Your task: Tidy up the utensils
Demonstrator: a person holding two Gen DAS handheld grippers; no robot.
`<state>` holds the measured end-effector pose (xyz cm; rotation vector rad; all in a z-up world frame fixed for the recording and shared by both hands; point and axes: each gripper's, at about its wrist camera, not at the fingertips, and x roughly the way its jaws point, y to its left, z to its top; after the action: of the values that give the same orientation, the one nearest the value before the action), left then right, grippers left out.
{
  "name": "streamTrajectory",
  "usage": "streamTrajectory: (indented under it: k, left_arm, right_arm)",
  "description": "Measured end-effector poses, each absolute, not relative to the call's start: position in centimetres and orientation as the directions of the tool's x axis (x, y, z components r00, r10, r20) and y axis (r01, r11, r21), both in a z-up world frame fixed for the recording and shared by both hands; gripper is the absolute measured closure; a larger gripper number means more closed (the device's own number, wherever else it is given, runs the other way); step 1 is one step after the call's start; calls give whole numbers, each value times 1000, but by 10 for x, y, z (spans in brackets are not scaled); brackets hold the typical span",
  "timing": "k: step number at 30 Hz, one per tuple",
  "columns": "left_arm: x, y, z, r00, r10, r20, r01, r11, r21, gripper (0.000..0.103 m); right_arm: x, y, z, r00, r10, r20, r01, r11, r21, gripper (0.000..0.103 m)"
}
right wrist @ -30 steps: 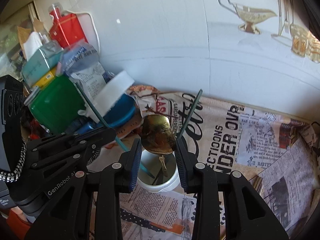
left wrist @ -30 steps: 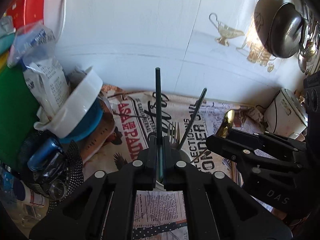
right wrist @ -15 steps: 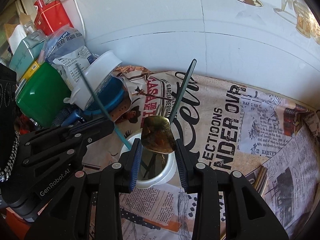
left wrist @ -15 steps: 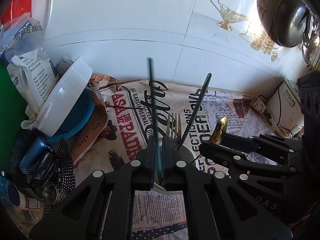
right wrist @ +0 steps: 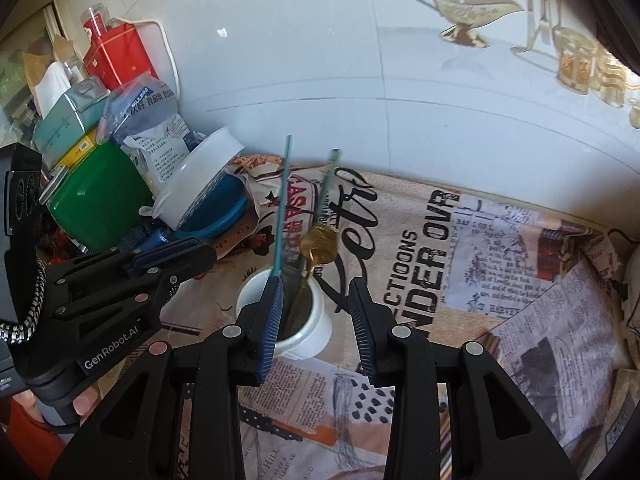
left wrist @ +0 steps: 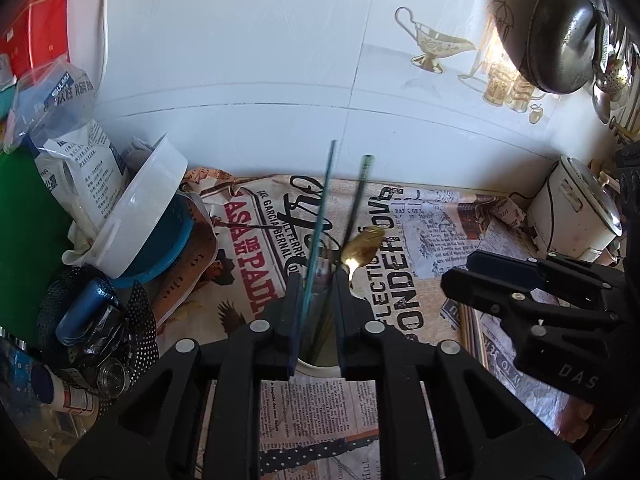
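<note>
A white cup [right wrist: 316, 316] stands on the newspaper-print cloth and holds a gold spoon [right wrist: 320, 240], a fork and two thin dark-teal sticks [right wrist: 280, 216]. In the left wrist view the spoon [left wrist: 362, 246] and sticks [left wrist: 320, 224] rise just beyond my left gripper [left wrist: 314, 312], which is open above the cup [left wrist: 316, 362]. My right gripper [right wrist: 316, 308] is open and empty, its jaws wide apart, just in front of the cup. The right gripper also shows in the left wrist view [left wrist: 480, 276].
A tilted white lid on a blue bowl [left wrist: 152, 224], bags, a green box [right wrist: 96, 200] and a red tin [right wrist: 116, 56] crowd the left. A white appliance [left wrist: 572, 212] sits at the right. Hanging pans [left wrist: 560, 36] are at the upper right. A tiled wall is behind.
My right gripper opened and let the gold spoon drop into the cup, then drew back. My left gripper opened and released the teal stick, which now stands in the cup.
</note>
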<state>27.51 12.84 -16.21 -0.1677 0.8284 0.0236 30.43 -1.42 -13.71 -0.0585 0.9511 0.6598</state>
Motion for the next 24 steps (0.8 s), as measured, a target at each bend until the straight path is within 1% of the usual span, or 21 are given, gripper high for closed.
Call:
streamTrajectory:
  k: [1, 3, 5, 12, 17, 24]
  left_arm:
    - [273, 124, -159, 680, -45, -732, -84, 987, -138, 85]
    - [271, 117, -155, 686, -45, -726, -79, 988, -136, 77]
    - [269, 107, -153, 690, -51, -722, -70, 988, -137, 73]
    - [276, 61, -158, 675, -91, -732, -25, 989, -145, 63]
    - [283, 26, -177, 640, -117, -759, 5, 989, -148, 59]
    - [295, -9, -216, 556, -132, -821, 17, 989, -147, 59]
  right_arm:
    - [303, -22, -134, 410, 493, -767, -542, 808, 230, 72]
    - [302, -33, -131, 421, 484, -767, -535, 815, 222, 71]
    - [300, -48, -129, 438, 464, -770, -520, 830, 204, 70]
    - [299, -103, -137, 472, 377, -797, -449, 881, 150, 67]
    - [300, -143, -159, 450, 319, -834, -396, 908, 134, 67]
    - [301, -176, -220, 332, 257, -908, -342, 930, 138, 67]
